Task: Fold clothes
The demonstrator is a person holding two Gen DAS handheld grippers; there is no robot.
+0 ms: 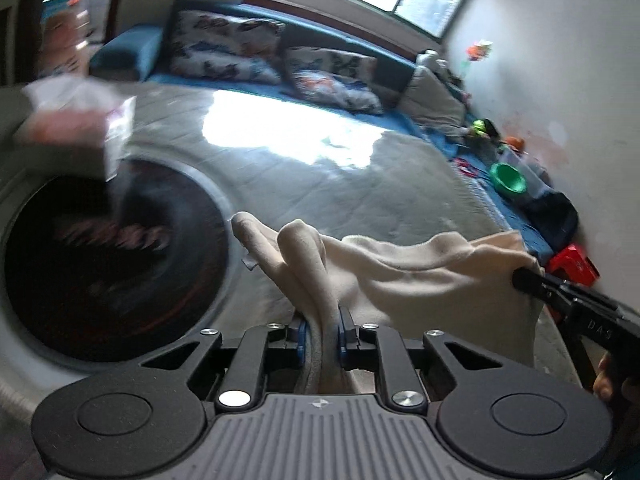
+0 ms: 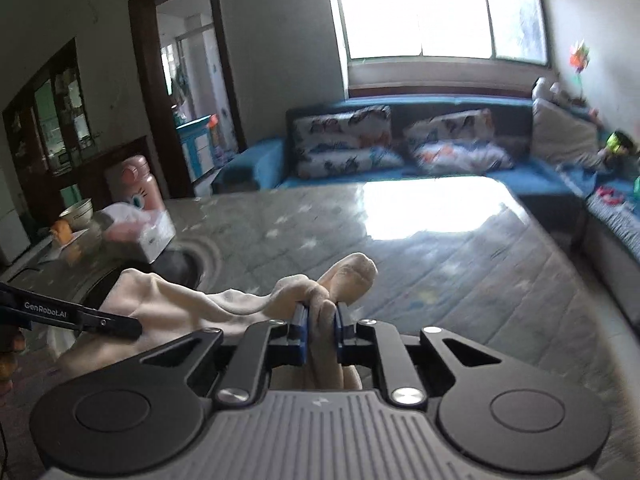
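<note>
Broadly, a grey table (image 2: 460, 264) with a dark round inset (image 1: 116, 264) fills both views, and a cream garment (image 1: 420, 272) hangs stretched above its near edge between the two tools. Next, the left gripper (image 1: 322, 330) has its blue pads (image 1: 302, 334) drawn nearly together, clamped on a bunched fold of the cloth that rises past the tips. Likewise the right gripper (image 2: 320, 326) is pinched tight on another gathered corner of the same garment, fabric bulging out above its pads (image 2: 301, 326). Smaller still, a tissue box (image 2: 154, 240) sits at the table's far left.
</note>
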